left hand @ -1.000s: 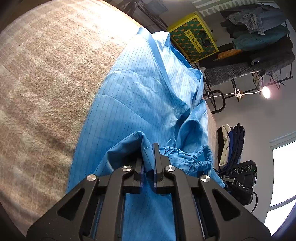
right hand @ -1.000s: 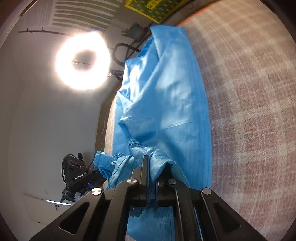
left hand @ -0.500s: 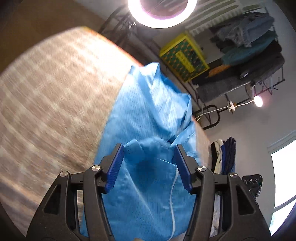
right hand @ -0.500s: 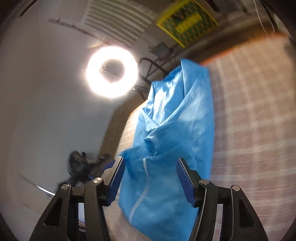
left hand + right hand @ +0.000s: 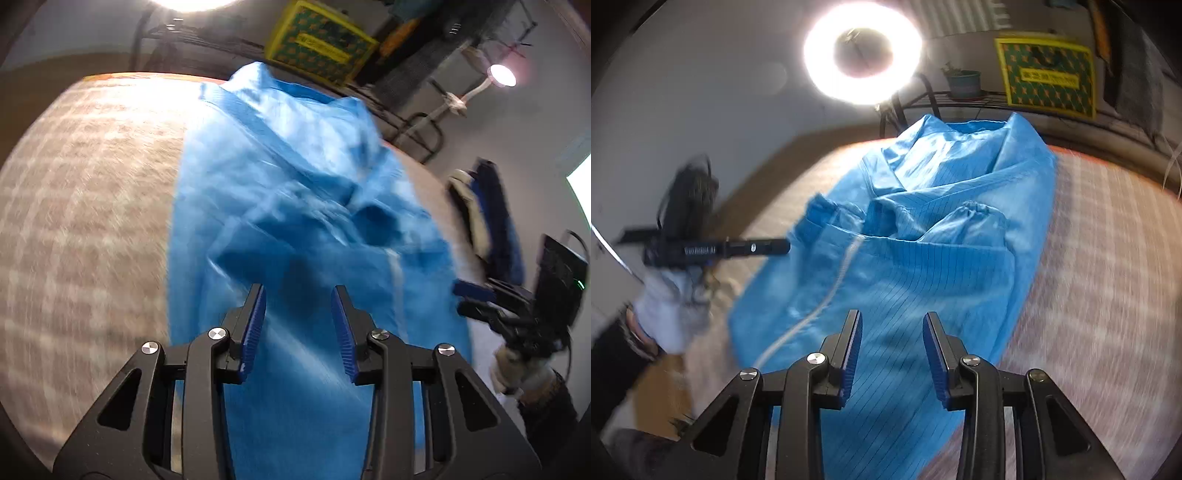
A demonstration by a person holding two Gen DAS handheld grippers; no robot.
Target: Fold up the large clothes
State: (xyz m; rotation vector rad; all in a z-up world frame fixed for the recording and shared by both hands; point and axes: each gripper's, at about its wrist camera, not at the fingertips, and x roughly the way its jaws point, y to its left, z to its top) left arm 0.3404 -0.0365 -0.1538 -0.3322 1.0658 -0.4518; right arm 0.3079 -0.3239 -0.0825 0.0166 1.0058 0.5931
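A large blue pinstriped garment point(image 5: 295, 192) with a white zipper lies folded lengthwise on the checked beige surface point(image 5: 85, 206). It also shows in the right wrist view point(image 5: 923, 251), with both elastic-cuffed sleeves laid across its middle. My left gripper point(image 5: 298, 291) is open and empty above the garment's near part. My right gripper point(image 5: 892, 317) is open and empty above the near part too. The left gripper, held in a gloved hand, shows blurred at the left of the right wrist view point(image 5: 713, 249).
A bright ring light point(image 5: 862, 55) stands beyond the far edge. A yellow patterned box point(image 5: 321, 40) sits on a dark rack behind. A lamp point(image 5: 500, 75), stacked clothes point(image 5: 487, 218) and the other gripper point(image 5: 517, 306) are at the right.
Both grippers were shut on the sleeve cuffs a second ago. They opened, let the fabric go and pulled back. The sleeves now lie on the garment.
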